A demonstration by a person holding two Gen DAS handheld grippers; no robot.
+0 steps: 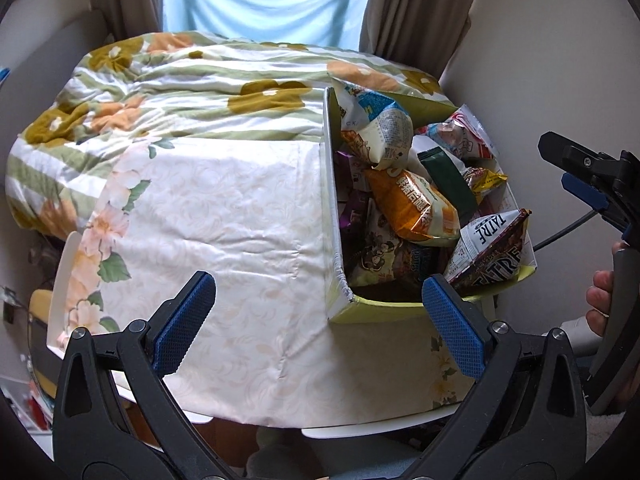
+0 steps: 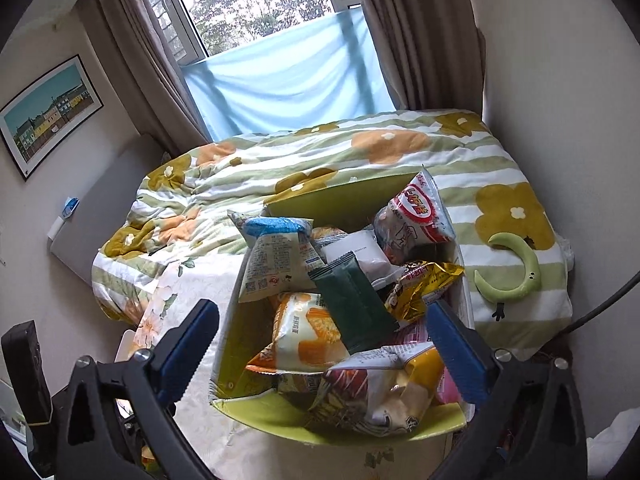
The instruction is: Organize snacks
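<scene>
A green-lined cardboard box (image 1: 329, 184) full of snack bags stands at the right end of a cloth-covered table. It also shows in the right wrist view (image 2: 340, 200). In it lie an orange bag (image 1: 414, 210), a dark green packet (image 2: 354, 304), a white and blue bag (image 2: 276, 258), a gold bag (image 2: 424, 284) and a brown and white bag (image 1: 490, 248). My left gripper (image 1: 316, 322) is open and empty, above the table's near edge, left of the box. My right gripper (image 2: 324, 346) is open and empty, just above the box's near end. It also shows in the left wrist view (image 1: 576, 176).
The table wears a white floral cloth (image 1: 224, 220). Behind it lies a bed with a green striped flower quilt (image 2: 320, 156). A green crescent toy (image 2: 516, 268) rests on the quilt to the right. A wall stands close on the right (image 2: 560, 80).
</scene>
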